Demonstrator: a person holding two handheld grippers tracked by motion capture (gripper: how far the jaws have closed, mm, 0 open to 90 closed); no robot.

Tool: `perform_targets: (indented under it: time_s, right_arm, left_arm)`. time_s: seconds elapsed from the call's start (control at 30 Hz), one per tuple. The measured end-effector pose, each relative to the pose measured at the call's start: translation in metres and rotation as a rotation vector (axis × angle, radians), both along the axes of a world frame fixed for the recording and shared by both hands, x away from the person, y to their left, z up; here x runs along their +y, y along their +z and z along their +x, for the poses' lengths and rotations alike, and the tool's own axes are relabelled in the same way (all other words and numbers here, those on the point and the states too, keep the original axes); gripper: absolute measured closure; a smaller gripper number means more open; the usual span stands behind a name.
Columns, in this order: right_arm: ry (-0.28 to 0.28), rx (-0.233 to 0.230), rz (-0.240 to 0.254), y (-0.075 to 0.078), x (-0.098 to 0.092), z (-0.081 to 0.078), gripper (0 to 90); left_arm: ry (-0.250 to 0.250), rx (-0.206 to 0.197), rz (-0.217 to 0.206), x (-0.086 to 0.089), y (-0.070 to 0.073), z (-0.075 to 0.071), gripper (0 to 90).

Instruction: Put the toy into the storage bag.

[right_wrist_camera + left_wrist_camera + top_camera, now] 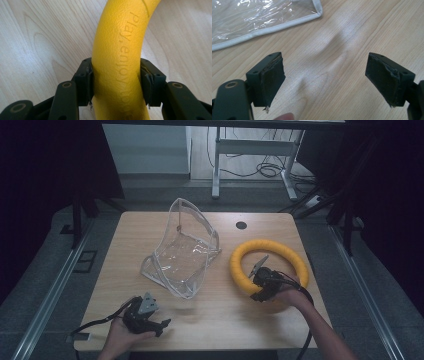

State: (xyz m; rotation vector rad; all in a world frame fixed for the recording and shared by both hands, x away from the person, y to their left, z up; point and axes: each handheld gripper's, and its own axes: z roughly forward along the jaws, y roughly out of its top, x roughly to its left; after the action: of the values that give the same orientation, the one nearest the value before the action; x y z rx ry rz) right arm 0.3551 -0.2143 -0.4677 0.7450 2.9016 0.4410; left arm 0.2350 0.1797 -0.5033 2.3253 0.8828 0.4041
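Here the right tool (pixel 115 82) has its two black jaws pressed against either side of the yellow ring (pixel 117 57), gripping the foam tube across its thickness at the ring's near arc, the part closest to the person. In the high view the same right tool (pixel 263 287) sits at the lower inner edge of the yellow ring (pixel 295 257), whose loop spreads away from the hand toward the far right of the counter (pixel 225 317). The ring looks nearly flat on the wood, though I cannot tell whether its near arc has left the surface.

The clear plastic bag (pixel 182 250) stands to the left of the ring, near but apart from it, its mouth propped open and facing up and toward the far edge. So the ring would have to travel leftward across the counter and enter from above, probably tilted to pass the opening.

The left tool (pixel 325 80) hovers over bare wood with its jaws spread wide and nothing between them, just short of the bag's white-trimmed edge (pixel 274 27). It is the nearer tool to the bag and seems best placed to steady it.
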Motion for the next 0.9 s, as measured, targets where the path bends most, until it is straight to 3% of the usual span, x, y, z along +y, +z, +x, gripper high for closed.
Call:
perform_targets:
  time_s: [0.63,0.9]
  right_arm:
    - [-0.033,-0.056,0.080,0.034,-0.009,-0.005,51.5]
    - [-0.050,-0.078,0.151,0.049,-0.012,-0.006,51.6]
  left_arm:
    - [0.000,-0.001,-0.004,0.000,0.000,0.000,15.4]
    - [0.000,-0.001,-0.004,0.000,0.000,0.000,15.5]
